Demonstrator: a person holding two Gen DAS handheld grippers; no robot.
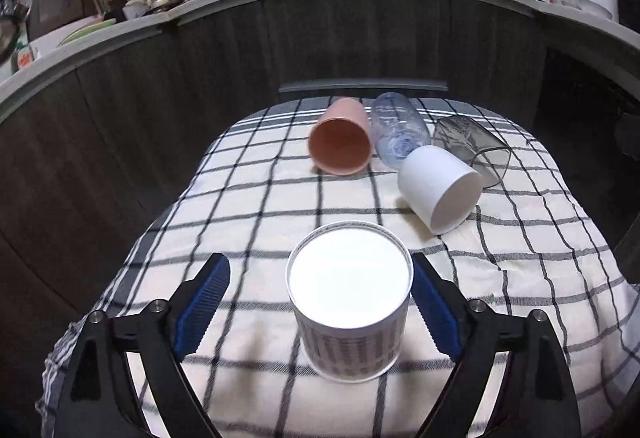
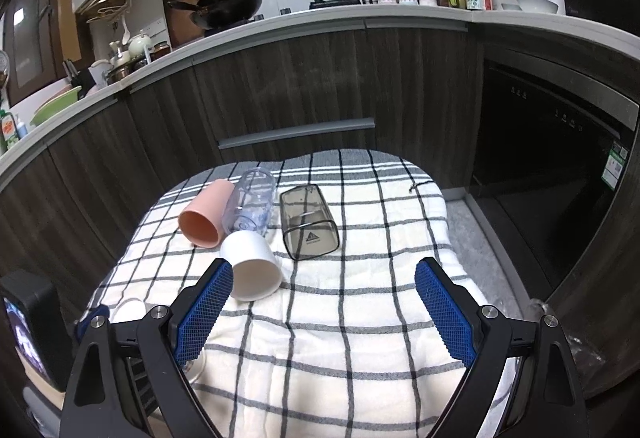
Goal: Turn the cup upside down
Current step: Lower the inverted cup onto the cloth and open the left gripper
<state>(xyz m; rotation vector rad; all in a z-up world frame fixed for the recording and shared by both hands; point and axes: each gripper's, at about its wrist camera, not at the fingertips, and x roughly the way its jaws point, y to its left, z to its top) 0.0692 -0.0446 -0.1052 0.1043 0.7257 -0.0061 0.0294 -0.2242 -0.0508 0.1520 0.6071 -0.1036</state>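
Straddling the patterned cup, the left gripper had its fingers wide, gripping nothing. The right gripper hung open and empty, likely waiting.

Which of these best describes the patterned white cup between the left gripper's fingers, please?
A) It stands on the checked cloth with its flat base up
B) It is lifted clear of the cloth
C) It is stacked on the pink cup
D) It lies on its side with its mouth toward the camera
A: the patterned cup stands on the checked cloth showing a flat closed top, between the open fingers of the left gripper, which do not clamp it.
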